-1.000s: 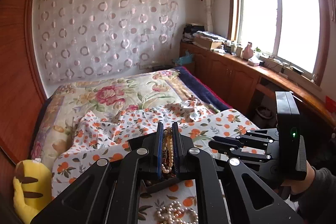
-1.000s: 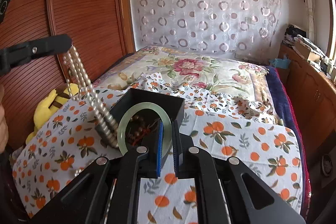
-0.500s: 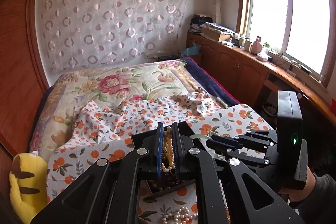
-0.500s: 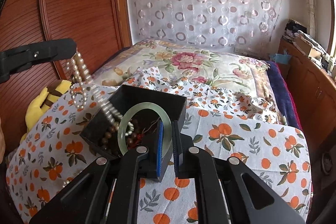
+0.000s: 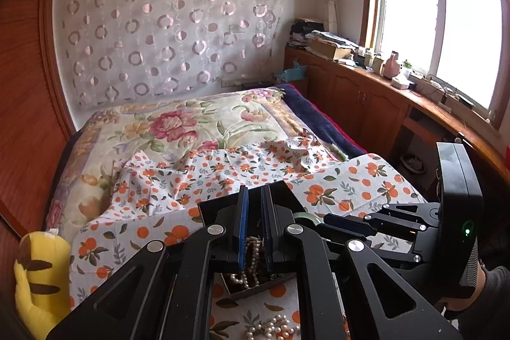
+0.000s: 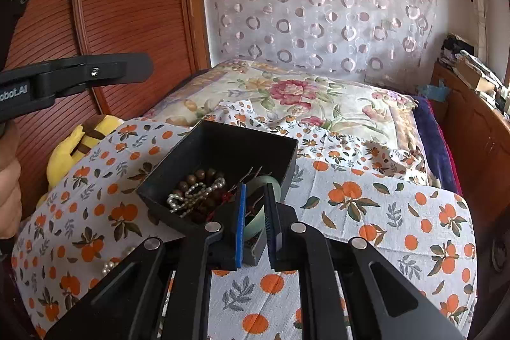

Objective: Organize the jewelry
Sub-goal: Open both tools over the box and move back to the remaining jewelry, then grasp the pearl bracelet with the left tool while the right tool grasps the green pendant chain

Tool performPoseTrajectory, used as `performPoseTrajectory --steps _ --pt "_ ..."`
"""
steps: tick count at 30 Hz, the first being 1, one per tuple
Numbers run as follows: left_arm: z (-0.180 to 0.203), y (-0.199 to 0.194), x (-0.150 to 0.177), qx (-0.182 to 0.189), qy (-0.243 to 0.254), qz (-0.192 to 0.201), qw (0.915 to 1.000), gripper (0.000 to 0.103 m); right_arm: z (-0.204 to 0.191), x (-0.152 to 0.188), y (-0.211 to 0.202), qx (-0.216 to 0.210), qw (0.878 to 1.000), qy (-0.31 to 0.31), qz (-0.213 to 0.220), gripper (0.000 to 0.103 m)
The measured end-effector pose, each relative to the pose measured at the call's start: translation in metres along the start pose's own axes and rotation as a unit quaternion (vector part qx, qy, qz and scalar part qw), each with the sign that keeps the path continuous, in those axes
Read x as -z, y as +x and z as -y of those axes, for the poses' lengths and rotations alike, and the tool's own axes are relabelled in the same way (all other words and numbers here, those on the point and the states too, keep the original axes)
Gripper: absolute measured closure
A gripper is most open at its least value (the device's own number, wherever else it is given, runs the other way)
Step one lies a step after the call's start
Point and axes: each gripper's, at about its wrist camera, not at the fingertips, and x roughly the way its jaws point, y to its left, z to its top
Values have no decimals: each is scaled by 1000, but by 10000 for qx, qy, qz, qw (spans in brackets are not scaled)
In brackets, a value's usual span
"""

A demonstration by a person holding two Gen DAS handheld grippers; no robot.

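Observation:
A black box [image 6: 223, 129] stands on the orange-print cloth [image 6: 382, 212] of the bed. It holds brown wooden beads [image 6: 197, 177] and a white pearl necklace [image 6: 188, 196], which also shows through the gap in the left wrist view [image 5: 250, 260]. My left gripper [image 5: 254, 190] hovers over the box [image 5: 216, 206], jaws nearly together with nothing pinched; its finger [image 6: 95, 72] shows no strand hanging. My right gripper [image 6: 256, 190] is at the box's near corner, jaws opening, with a pale green bangle [image 6: 271, 180] loose between them and leaning into the box.
More loose pearls [image 5: 274, 329] lie on the cloth in front of the box. A yellow plush toy [image 6: 83, 136] sits at the bed's left edge by the wooden wardrobe [image 6: 111, 5]. A wooden cabinet [image 5: 366, 104] with clutter runs under the window on the right.
The pearl necklace no longer hangs from my left gripper and now lies in the box. The bangle has sunk lower into the box and my right jaws have widened slightly.

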Motion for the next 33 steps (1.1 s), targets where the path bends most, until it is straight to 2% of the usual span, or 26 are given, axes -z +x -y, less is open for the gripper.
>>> performPoseTrajectory --steps 6,13,20,23,25,33 --pt "2 -9 16 18 87 -31 10000 95 3 8 -19 -42 9999 -15 95 89" --pt "1 -20 65 62 134 -270 9995 94 4 28 -45 -209 9997 36 131 89" --pt "-1 -24 112 132 37 -570 9983 93 -17 55 -56 -308 9994 -171 -56 87" --pt "1 -21 126 143 62 -705 9974 88 -27 66 -56 -331 9989 -289 -175 87" --pt "3 -17 134 171 79 -783 9967 83 -33 74 -55 -379 9983 -346 -273 87" --pt "16 5 149 253 178 -1131 9931 82 -45 92 -47 -510 9961 -464 -551 87"
